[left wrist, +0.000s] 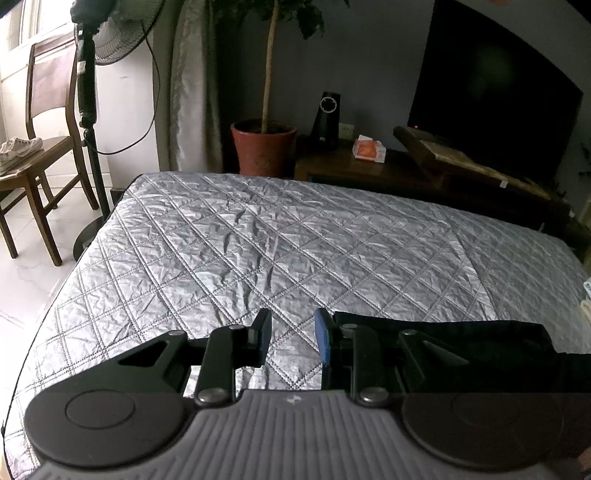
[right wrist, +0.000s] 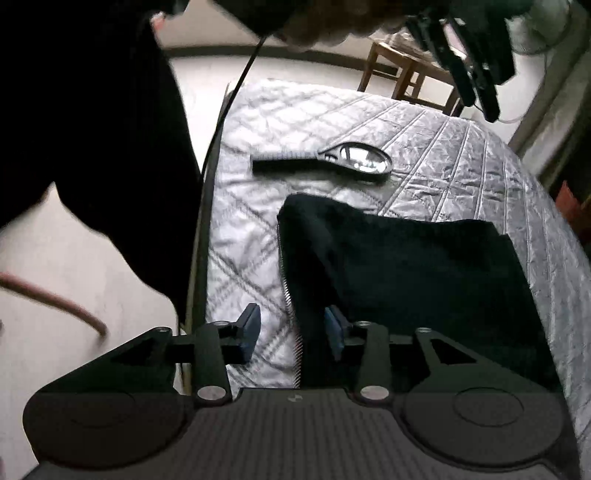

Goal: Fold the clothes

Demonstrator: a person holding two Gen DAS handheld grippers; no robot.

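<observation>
A black garment (right wrist: 406, 266) lies folded on the silver quilted bed (right wrist: 461, 155), its zipper edge (right wrist: 290, 295) facing left. My right gripper (right wrist: 293, 332) is open low over that edge. The zipper edge runs between the jaws, and the left pad (right wrist: 251, 328) stands off the cloth. In the left wrist view my left gripper (left wrist: 291, 339) is open by a narrow gap, with only bare quilt (left wrist: 258, 240) between its fingers. The garment (left wrist: 461, 339) lies just right of it, partly behind the right finger. The left gripper (right wrist: 476, 74) also shows at the top right of the right wrist view.
A black magnifying glass (right wrist: 354, 158) lies on the quilt beyond the garment. The person's dark clothing (right wrist: 92, 129) fills the left, at the bed's edge. Past the bed stand a fan (left wrist: 107, 33), a wooden chair (left wrist: 48, 110), a potted plant (left wrist: 263, 147) and a TV (left wrist: 498, 96).
</observation>
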